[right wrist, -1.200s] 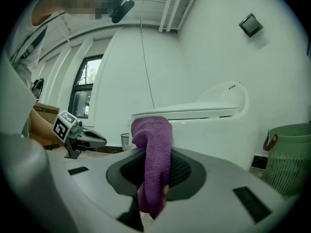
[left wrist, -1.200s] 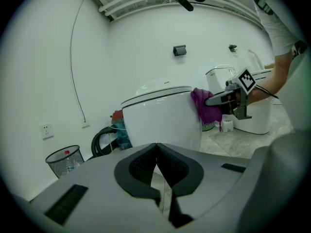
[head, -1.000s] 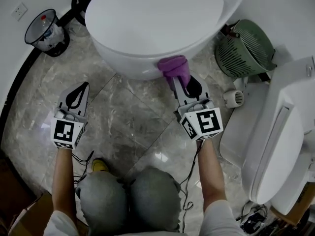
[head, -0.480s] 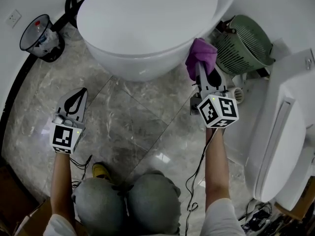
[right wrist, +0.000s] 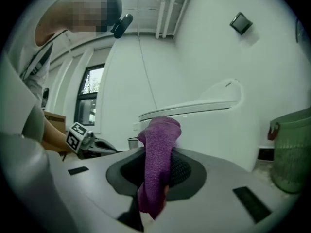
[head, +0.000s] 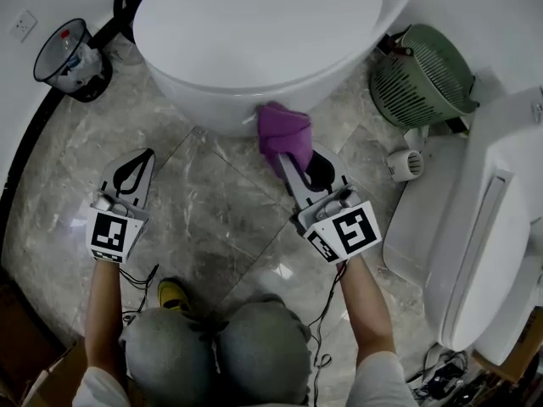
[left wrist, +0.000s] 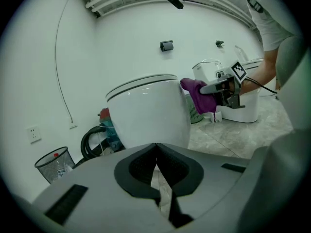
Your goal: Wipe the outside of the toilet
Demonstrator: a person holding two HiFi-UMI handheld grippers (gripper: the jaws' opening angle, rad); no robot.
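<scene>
A white toilet (head: 254, 41) with its lid down fills the top of the head view and shows too in the left gripper view as the toilet (left wrist: 150, 113) and in the right gripper view as the toilet (right wrist: 218, 125). My right gripper (head: 288, 161) is shut on a purple cloth (head: 282, 131), which presses against the lower front of the bowl. In the right gripper view the cloth (right wrist: 158, 164) stands up between the jaws. My left gripper (head: 136, 166) hangs over the floor to the left, jaws shut and empty, apart from the toilet.
A wire waste bin (head: 68, 58) stands at the far left by the wall. A green mesh basket (head: 424, 79) lies right of the toilet. A second white toilet (head: 484, 227) stands at the right edge. Black hose coils (head: 127, 7) sit behind the bowl. The floor is grey marble tile (head: 212, 210).
My right gripper has swept the purple cloth from the bowl's right side leftward and down to its lower front. The left gripper has barely moved.
</scene>
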